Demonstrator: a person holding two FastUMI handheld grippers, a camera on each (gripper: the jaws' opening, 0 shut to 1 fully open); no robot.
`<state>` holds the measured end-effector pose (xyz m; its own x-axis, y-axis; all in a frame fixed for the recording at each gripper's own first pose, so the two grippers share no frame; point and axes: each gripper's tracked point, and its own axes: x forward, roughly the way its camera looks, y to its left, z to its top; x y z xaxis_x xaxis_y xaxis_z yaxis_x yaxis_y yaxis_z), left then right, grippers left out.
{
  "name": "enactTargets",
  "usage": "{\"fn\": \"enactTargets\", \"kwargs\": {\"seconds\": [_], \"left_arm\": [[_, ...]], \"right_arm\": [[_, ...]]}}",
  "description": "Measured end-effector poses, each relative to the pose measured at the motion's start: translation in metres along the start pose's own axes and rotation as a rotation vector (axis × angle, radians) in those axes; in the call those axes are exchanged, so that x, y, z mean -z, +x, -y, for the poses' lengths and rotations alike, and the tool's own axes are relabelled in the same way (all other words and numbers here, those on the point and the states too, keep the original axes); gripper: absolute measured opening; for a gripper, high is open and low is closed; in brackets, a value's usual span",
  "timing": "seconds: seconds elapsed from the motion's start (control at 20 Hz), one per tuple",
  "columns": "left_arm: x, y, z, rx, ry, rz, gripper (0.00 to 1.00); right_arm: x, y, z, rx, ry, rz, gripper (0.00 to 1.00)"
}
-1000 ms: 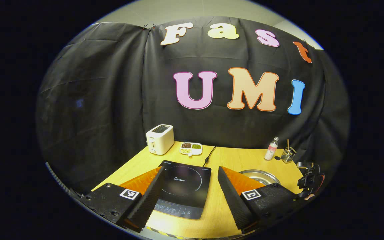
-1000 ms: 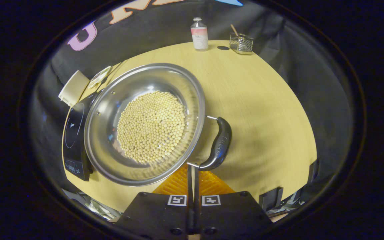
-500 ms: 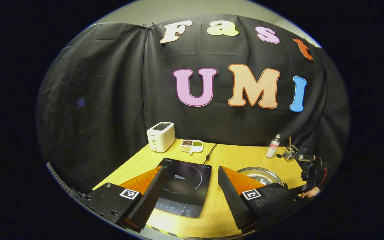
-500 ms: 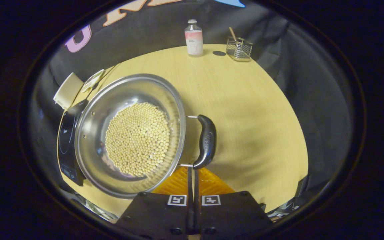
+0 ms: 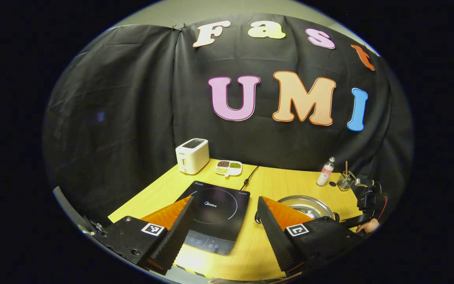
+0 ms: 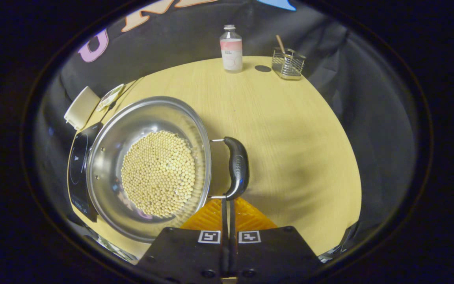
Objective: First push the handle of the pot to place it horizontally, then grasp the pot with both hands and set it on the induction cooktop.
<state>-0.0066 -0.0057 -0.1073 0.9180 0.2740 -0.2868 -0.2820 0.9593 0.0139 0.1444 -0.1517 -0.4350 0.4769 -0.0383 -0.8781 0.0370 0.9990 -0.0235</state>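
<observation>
We see the steel pot of pale beans on the wooden table, beside the induction cooktop. Our right gripper, fingers clenched together, meets the pot's black handle. Our left gripper hangs spread above the cooktop.

One table; one pot with many beans inside; one induction cooktop at 9 o'clock of the pot; one toaster; one divided dish; one bottle; one wire holder; two grippers: left gripper, right gripper.
</observation>
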Motion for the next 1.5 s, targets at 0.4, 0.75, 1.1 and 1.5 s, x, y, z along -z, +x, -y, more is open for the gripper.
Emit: {"fn": "enactTargets", "kwargs": {"seconds": [0.4, 0.75, 1.1, 1.5], "left_arm": [[0.000, 0.002, 0.017, 0.000, 0.004, 0.002, 0.96], [0.007, 0.004, 0.030, 0.014, 0.000, -0.015, 0.96], [0.034, 0.028, 0.049, 0.072, 0.009, -0.095, 0.96], [0.069, 0.071, 0.056, 0.153, 0.020, -0.210, 0.97]], "right_arm": [[-0.011, 0.008, 0.002, -0.024, -0.053, 0.021, 0.02], [-0.010, -0.001, -0.002, -0.095, -0.046, 0.018, 0.03], [-0.004, -0.015, 0.018, -0.153, 0.015, -0.023, 0.55], [-0.032, -0.035, 0.006, -0.337, 0.238, -0.038, 1.00]]}}
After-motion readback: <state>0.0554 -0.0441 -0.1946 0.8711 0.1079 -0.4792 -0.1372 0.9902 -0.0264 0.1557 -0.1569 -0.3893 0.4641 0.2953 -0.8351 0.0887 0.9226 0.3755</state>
